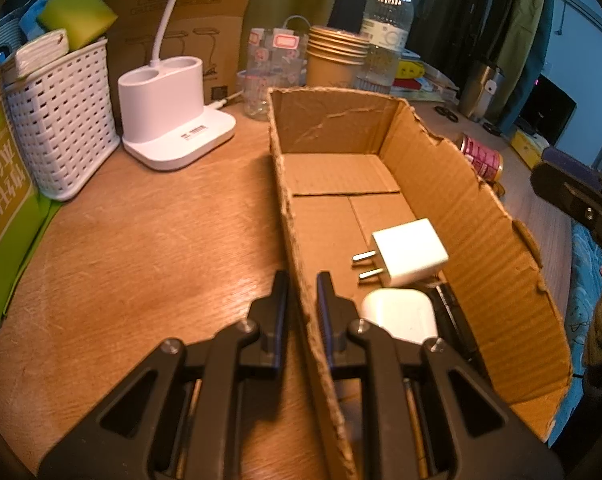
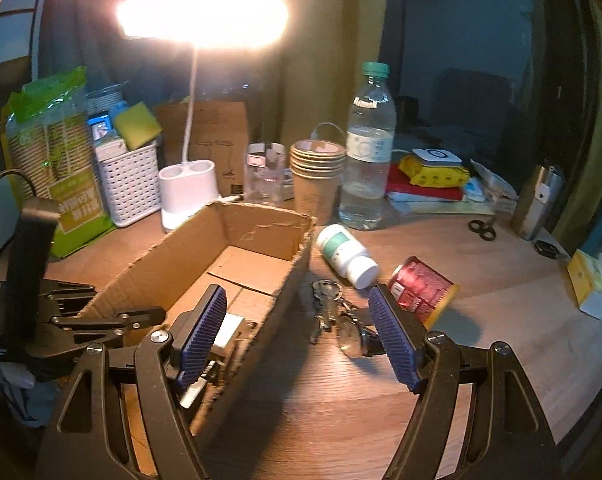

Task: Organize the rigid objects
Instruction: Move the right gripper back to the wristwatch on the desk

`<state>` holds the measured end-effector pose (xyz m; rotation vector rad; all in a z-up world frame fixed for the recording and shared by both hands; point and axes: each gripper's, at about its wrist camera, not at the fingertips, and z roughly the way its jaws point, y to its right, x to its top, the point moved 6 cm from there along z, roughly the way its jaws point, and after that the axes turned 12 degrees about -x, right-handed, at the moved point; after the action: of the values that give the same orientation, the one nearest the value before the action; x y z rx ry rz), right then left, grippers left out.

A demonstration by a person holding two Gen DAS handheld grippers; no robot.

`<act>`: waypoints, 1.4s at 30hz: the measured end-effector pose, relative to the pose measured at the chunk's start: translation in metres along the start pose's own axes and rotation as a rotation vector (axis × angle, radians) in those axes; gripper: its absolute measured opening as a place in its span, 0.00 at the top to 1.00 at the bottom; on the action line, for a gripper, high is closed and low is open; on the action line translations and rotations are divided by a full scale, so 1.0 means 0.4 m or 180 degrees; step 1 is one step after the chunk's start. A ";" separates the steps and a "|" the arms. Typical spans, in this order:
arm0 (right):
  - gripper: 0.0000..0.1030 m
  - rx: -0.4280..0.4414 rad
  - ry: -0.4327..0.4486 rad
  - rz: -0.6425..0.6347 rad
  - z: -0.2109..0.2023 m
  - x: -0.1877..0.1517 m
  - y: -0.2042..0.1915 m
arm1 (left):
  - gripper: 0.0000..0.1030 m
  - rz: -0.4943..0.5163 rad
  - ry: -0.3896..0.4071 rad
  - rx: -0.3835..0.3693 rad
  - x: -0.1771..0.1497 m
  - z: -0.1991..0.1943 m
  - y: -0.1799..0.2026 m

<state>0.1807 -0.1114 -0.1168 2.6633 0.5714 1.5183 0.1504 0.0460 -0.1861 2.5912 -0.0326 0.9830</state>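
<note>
A: Box (image 1: 481,216) contents?
B: Charger (image 1: 411,252) w/ prongs, a white case (image 1: 397,314) near it, some dark item alongside, partly hidden. Approx. half the floor bare.

A: Left out?
B: On the table (image 2: 501,320), right of box: pill bottle (image 2: 347,256) on its side, red can (image 2: 423,288) on its side, keys (image 2: 327,300), a round glassy thing by the keys, can't ID. So prob. under halfway.

A: Tools?
B: Left gripper (image 1: 301,292) pinches the box's near wall, one finger inside, one outside, gap narrow. Right gripper (image 2: 301,324) spread wide, nothing in it, above the keys; its left finger hangs over the box edge.

A: Clutter?
B: Back row: basket (image 1: 57,120), lamp base (image 1: 169,96), jar (image 2: 265,172), cup stack (image 2: 317,176), water bottle (image 2: 367,148). Scissors (image 2: 482,230) far right.

A: Obstacles?
B: Keys touch the round thing, bottle and can near; a clean grab looks tight.
</note>
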 end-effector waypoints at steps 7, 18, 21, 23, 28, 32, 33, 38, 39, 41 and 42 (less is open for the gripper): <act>0.26 -0.0195 -0.0127 0.0195 0.048 -0.029 0.071 | 0.85 0.0000 -0.0001 0.0000 0.000 0.000 0.000; 0.26 -0.0267 -0.0393 0.0261 0.140 -0.085 0.117 | 0.85 -0.0001 -0.0001 0.0000 0.000 0.000 0.000; 0.26 -0.0246 -0.0442 0.0267 0.158 -0.092 0.121 | 0.85 0.0000 -0.0001 0.0000 0.000 0.000 0.000; 0.26 -0.0237 -0.0468 0.0244 0.169 -0.095 0.121 | 0.85 0.0000 -0.0001 0.0000 0.000 0.000 0.000; 0.26 -0.0196 -0.0500 0.0213 0.187 -0.095 0.121 | 0.85 0.0000 -0.0002 0.0000 0.000 0.000 0.000; 0.26 -0.0076 -0.0546 0.0185 0.185 -0.098 0.105 | 0.85 -0.0001 -0.0001 0.0000 -0.001 0.000 0.000; 0.26 -0.0064 -0.0558 0.0142 0.185 -0.101 0.097 | 0.85 -0.0001 -0.0001 0.0001 0.000 0.000 0.000; 0.26 -0.0160 -0.0517 0.0088 0.183 -0.100 0.104 | 0.85 -0.0001 -0.0002 -0.0001 0.000 0.000 0.000; 0.26 -0.0168 -0.0497 0.0102 0.180 -0.098 0.110 | 0.85 0.0000 -0.0002 0.0000 0.000 0.001 0.000; 0.26 -0.0204 -0.0474 0.0128 0.175 -0.094 0.125 | 0.85 0.0000 -0.0002 0.0000 0.000 0.000 0.000; 0.26 -0.0213 -0.0478 0.0133 0.176 -0.093 0.132 | 0.85 0.0000 -0.0003 -0.0001 0.000 0.000 0.000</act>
<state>0.2384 -0.1613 -0.1742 2.7236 0.4516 1.3069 0.1504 0.0460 -0.1862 2.5915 -0.0331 0.9819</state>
